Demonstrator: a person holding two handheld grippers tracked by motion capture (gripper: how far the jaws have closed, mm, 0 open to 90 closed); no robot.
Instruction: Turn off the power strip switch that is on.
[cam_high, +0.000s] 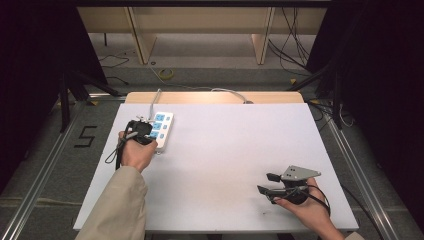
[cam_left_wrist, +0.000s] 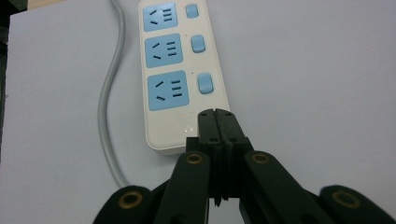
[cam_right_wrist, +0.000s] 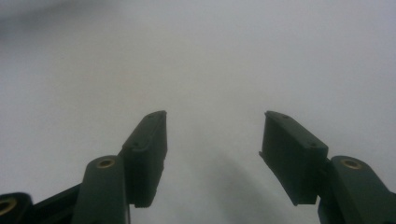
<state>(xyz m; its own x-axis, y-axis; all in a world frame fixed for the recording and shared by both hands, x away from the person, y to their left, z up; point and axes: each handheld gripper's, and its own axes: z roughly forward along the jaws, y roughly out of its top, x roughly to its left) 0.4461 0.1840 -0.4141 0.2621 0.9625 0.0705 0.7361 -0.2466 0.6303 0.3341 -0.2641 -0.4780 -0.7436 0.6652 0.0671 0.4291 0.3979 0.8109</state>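
Right up close, the left claw (cam_left_wrist: 218, 122) has its two black jaws pressed flat together with nothing between them, the tip hovering over the near end of the power strip (cam_left_wrist: 180, 70). That strip sits on the far left part of the white desk (cam_high: 225, 150), with the person's left hand (cam_high: 136, 152) just behind it, and it looks like the job in hand is poking one of those switches. The nearest switch (cam_left_wrist: 204, 83) lies just ahead and slightly left of the closed tip, so the smart play, I'd say, is to keep the jaws together as one blunt finger, ease forward over the casing, and come down square on the rocker rather than clipping its edge or sliding into the socket (cam_left_wrist: 168, 90) next door. Press firmly but briefly; the strip is light plastic and could skid on this smooth surface. The strip itself is a long cream slab with rounded corners and a glossy shine, carrying three pale-blue socket faces in a row, each paired with a small rounded blue switch, and a grey cord (cam_left_wrist: 108, 93) curls off the far end and down its side. Over on the other side, the right claw (cam_high: 269, 183) rests near the front right of the desk with jaws spread wide and empty, its matte black pads (cam_right_wrist: 149, 154) blocky and square-ended above plain white tabletop.
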